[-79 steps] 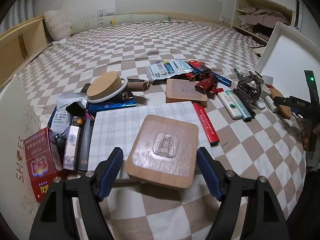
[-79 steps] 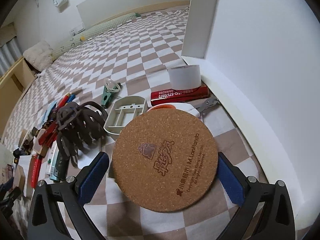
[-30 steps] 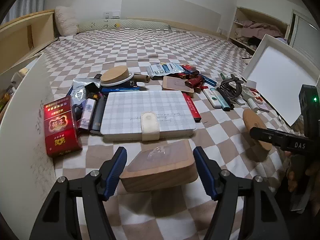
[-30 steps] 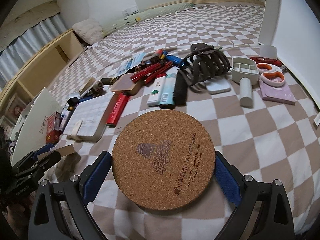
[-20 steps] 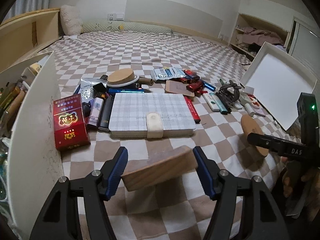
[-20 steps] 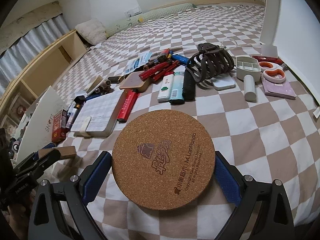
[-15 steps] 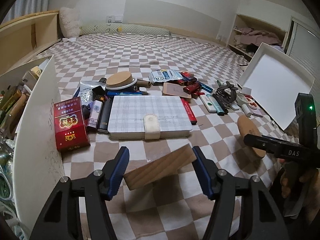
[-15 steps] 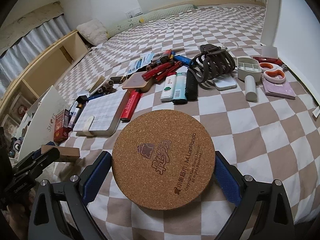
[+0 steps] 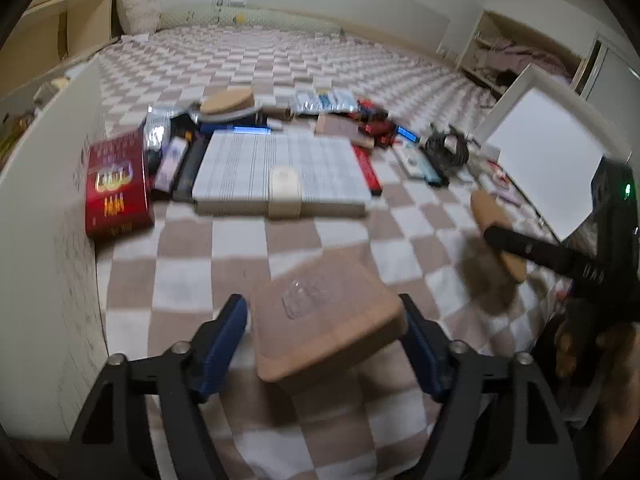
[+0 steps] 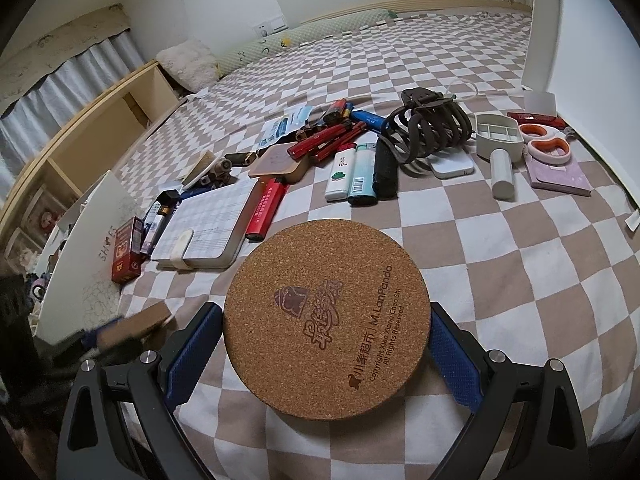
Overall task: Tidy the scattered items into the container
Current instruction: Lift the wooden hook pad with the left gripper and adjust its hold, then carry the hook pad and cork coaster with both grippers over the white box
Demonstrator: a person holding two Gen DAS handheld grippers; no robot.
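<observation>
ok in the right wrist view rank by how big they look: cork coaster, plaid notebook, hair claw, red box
1. cork coaster, inflated by nearness, held in the right gripper
2. plaid notebook
3. hair claw, close to the notebook, so unsure
4. red box

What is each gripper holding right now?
Left gripper: shut on the square wooden block.
Right gripper: shut on the round cork coaster.

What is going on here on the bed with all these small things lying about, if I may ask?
A person is tidying clutter off a checkered bedspread, one tool in each hand. The left tool is shut on a square wooden block with a clear hook on it, near a white container wall. The right tool grips a round cork coaster. A notebook, lighters and a hair claw lie unsorted.
</observation>
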